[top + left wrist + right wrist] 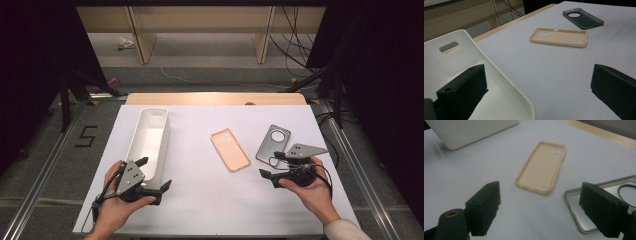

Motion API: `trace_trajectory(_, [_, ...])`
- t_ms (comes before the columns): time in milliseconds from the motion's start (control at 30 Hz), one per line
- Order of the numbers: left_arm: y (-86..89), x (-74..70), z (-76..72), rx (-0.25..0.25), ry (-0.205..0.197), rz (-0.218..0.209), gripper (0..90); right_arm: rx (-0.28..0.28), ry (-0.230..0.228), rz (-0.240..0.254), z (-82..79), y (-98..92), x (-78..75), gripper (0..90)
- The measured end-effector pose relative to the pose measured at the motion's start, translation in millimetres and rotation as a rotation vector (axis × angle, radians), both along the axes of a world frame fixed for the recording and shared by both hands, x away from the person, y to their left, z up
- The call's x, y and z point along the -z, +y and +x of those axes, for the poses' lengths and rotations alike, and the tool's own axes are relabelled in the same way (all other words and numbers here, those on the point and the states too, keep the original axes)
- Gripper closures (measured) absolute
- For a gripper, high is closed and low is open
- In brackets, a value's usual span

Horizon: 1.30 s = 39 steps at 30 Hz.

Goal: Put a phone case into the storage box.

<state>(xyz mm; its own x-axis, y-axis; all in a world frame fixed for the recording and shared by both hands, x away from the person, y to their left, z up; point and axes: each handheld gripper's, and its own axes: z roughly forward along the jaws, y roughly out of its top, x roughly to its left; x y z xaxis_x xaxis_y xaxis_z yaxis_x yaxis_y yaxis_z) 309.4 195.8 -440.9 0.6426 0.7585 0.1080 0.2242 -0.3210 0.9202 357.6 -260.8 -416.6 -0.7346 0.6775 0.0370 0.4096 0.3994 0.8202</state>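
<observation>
**Two Tongs Spread Wide Over a Bench With a Bin and Two Phone Cases**

While both hands rest at the near edge, the bench [200, 200] stretches out under a white cover, with a strip of bare wood showing along its far side. On its left half stands a long white bin [150, 137], narrow, lying near to far, with a handle slot cut in its far end wall. In the left gripper view its inside looks bare and white.

The left tongs [154, 175] are held in the left hand [117, 202] at the near end of the bin. Their jaws are released and wide apart; one jaw hangs over the bin's near end, the other over the bench cover just right of it. They grasp nothing.

The right tongs [272, 165] sit in the right hand [312, 192] on the near right of the bench, pointing left. Their jaws too are spread wide and hold nothing. One jaw hovers over the near end of the grey case.

A beige phone case [230, 149] lies open side up near the middle of the bench, its two camera holes at the far end. Just right of it, apart from it, lies a grey phone case [270, 145] with a large round camera opening at its far end.
</observation>
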Motion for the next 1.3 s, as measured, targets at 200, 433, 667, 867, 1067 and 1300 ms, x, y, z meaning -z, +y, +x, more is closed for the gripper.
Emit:
trace_trajectory(200, [0.1,0.5,0.1,-0.001,0.001,0.001,0.5,0.009,0.001,-0.003,3.4,-0.3,1.1,19.4])
trace_trajectory(433, [-1.0,0.1,0.1,0.0,-0.002,0.003,0.7,0.01,0.031,-0.01,13.2,2.2,1.2,57.6])
trace_trajectory(667, [-0.8,0.5,0.5,0.0,0.0,0.002,1.0,0.063,0.076,-0.145,31.4,9.3,4.3,90.0])
trace_trajectory(867, [-0.2,0.2,0.3,-0.001,-0.003,0.0,1.3,0.129,0.173,-0.227,58.3,9.5,16.8,90.0])
trace_trajectory(1067, [-0.2,0.3,0.3,0.0,-0.003,0.0,1.3,0.177,0.239,-0.271,77.2,3.3,29.2,90.0])
trace_trajectory(1300, [-0.5,0.3,0.3,0.003,-0.004,0.001,1.3,0.212,0.316,-0.329,82.6,-2.2,39.5,90.0])
